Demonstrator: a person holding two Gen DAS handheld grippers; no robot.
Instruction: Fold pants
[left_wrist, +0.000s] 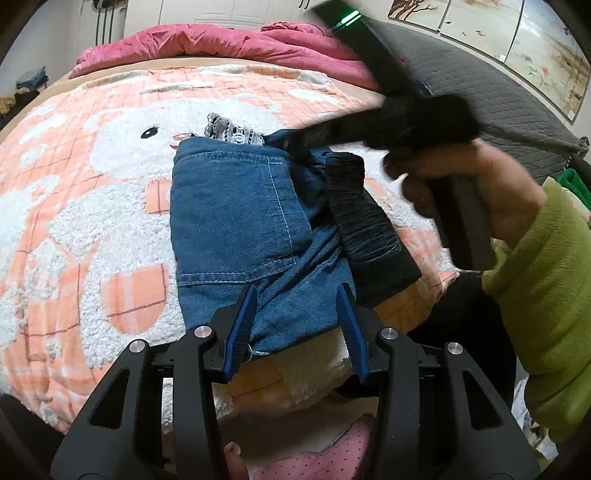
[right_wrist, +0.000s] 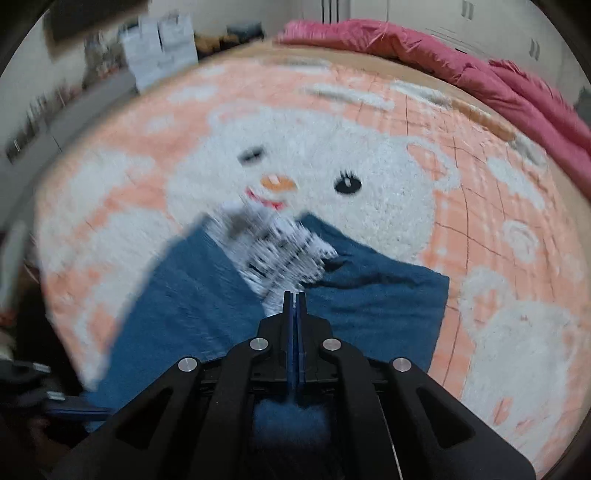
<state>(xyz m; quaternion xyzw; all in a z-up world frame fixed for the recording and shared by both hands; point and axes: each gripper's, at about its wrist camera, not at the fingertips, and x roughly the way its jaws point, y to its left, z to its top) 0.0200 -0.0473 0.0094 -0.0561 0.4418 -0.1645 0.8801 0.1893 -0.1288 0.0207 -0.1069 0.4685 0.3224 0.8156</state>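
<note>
1. While folded into a compact block, denim pants (left_wrist: 240, 221) lying mid-blanket (left_wrist: 74, 221) on the bed, white lace trim (left_wrist: 236, 133) poking out at the far edge, black waistband (left_wrist: 365, 221) along the right side.
2. Left gripper (left_wrist: 297, 310) at the pants' near edge, blue-padded fingers (left_wrist: 240, 325) spread, nothing between them.
3. Right gripper (right_wrist: 295, 306) above the pants' far part, fingers pressed together; whether any cloth is pinched, impossible to tell through blur.
4. Pink duvet (left_wrist: 221, 40) bunched along the far side.
</note>
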